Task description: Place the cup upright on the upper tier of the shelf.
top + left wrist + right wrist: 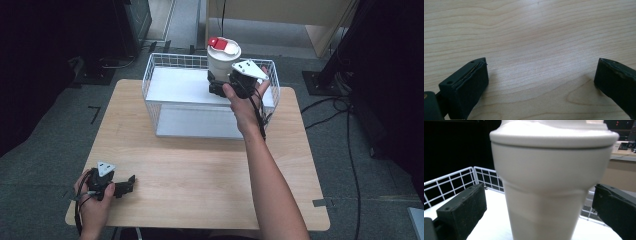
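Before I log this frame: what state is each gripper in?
Left gripper: open, holding nothing, over the table.
Right gripper: open, jaws either side of the white cup, not touching it.

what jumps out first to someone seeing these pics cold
The white tumbler with its red-tabbed lid stands out first, upright in the white wire basket at the table's far side. The right tongs sit at its base with jaws spread either side, apart from its wall. The left tongs rest open on the bare wooden table at the near left corner.
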A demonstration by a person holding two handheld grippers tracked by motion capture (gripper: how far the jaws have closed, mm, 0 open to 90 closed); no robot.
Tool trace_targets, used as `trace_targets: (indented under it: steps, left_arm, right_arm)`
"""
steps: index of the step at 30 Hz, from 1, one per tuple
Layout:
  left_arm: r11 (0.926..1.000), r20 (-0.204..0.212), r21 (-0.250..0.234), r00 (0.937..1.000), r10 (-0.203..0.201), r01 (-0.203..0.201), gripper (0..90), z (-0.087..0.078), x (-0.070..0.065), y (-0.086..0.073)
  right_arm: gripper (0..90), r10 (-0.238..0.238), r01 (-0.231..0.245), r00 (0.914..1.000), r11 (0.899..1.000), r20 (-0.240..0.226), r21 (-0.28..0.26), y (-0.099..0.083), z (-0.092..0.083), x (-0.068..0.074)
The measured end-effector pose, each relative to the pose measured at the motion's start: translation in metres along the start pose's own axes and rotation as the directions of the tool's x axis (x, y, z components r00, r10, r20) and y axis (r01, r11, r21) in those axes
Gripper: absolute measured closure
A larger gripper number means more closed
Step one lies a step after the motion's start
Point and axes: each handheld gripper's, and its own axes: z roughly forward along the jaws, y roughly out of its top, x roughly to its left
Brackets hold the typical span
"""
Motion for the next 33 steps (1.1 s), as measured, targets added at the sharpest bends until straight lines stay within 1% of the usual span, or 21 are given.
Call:
trace_targets:
  steps: [1, 2, 6, 12, 15, 18, 20, 21, 22, 23, 26, 30, 31, 33]
  left_arm:
    - [1.0, 0.0, 0.0, 1.0, 0.0, 0.0, 0.0, 0.0, 0.0, 0.0]
    - [1.0, 0.0, -0.002, 1.0, -0.003, 0.003, 0.0, 0.0, 0.0, 0.0]
    - [1.0, -0.001, -0.001, 1.0, 0.0, 0.0, 0.0, 0.0, 0.0, 0.0]
    - [1.0, -0.001, -0.003, 1.0, -0.002, 0.002, 0.0, 0.0, 0.0, 0.0]
    - [1.0, -0.001, -0.003, 1.0, -0.002, 0.002, 0.0, 0.0, 0.0, 0.0]
    - [1.0, -0.001, -0.003, 1.0, -0.002, 0.002, 0.0, 0.0, 0.0, 0.0]
    - [1.0, -0.001, -0.003, 1.0, -0.002, 0.002, 0.0, 0.0, 0.0, 0.0]
    - [1.0, -0.001, -0.003, 1.0, -0.002, 0.002, 0.0, 0.0, 0.0, 0.0]
    - [1.0, -0.001, -0.003, 1.0, -0.001, 0.001, 0.0, 0.0, 0.0, 0.0]
    - [1.0, -0.001, -0.003, 1.0, -0.001, 0.001, 0.0, 0.0, 0.0, 0.0]
    - [1.0, -0.001, -0.003, 1.0, -0.002, 0.002, 0.0, 0.0, 0.0, 0.0]
    - [1.0, -0.001, 0.0, 1.0, 0.002, -0.002, 0.0, 0.0, 0.0, 0.0]
    - [1.0, -0.001, 0.0, 1.0, 0.002, -0.002, 0.0, 0.0, 0.0, 0.0]
    - [1.0, -0.001, 0.0, 1.0, 0.002, -0.002, 0.0, 0.0, 0.0, 0.0]
  right_arm:
    - [0.0, 0.0, 0.0, 1.0, 1.0, 0.0, 0.0, 0.0, 0.0, 0.0]
    - [0.0, 0.0, 0.0, 1.0, 1.0, -0.004, -0.001, -0.002, -0.005, -0.001]
    - [0.0, -0.006, 0.006, 1.0, 1.0, -0.005, 0.0, -0.008, -0.015, -0.003]
    - [0.0, 0.002, -0.002, 1.0, 1.0, -0.006, 0.0, -0.017, -0.035, -0.007]
    - [0.0, -0.001, 0.001, 1.0, 1.0, -0.004, -0.005, -0.022, -0.046, -0.01]
    - [0.0, -0.013, 0.013, 0.9999, 1.0, 0.008, -0.004, -0.027, -0.055, -0.012]
    - [0.0, -0.007, 0.007, 0.9999, 1.0, 0.009, 0.002, -0.031, -0.061, -0.015]
    - [0.0, -0.007, 0.007, 0.9999, 1.0, 0.009, 0.002, -0.031, -0.061, -0.015]
    - [0.0, -0.007, 0.007, 0.9999, 1.0, 0.014, 0.006, -0.036, -0.067, -0.018]
    - [0.0, -0.007, 0.007, 0.9999, 1.0, 0.014, 0.006, -0.036, -0.067, -0.018]
    - [0.0, -0.004, 0.004, 0.9998, 1.0, 0.021, 0.01, -0.044, -0.079, -0.023]
    - [0.0, -0.012, 0.012, 0.9994, 1.0, 0.031, 0.018, -0.053, -0.091, -0.027]
    - [0.0, -0.012, 0.012, 0.9994, 1.0, 0.031, 0.018, -0.053, -0.091, -0.027]
    - [0.0, -0.015, 0.014, 0.9991, 1.0, 0.039, 0.022, -0.058, -0.099, -0.03]
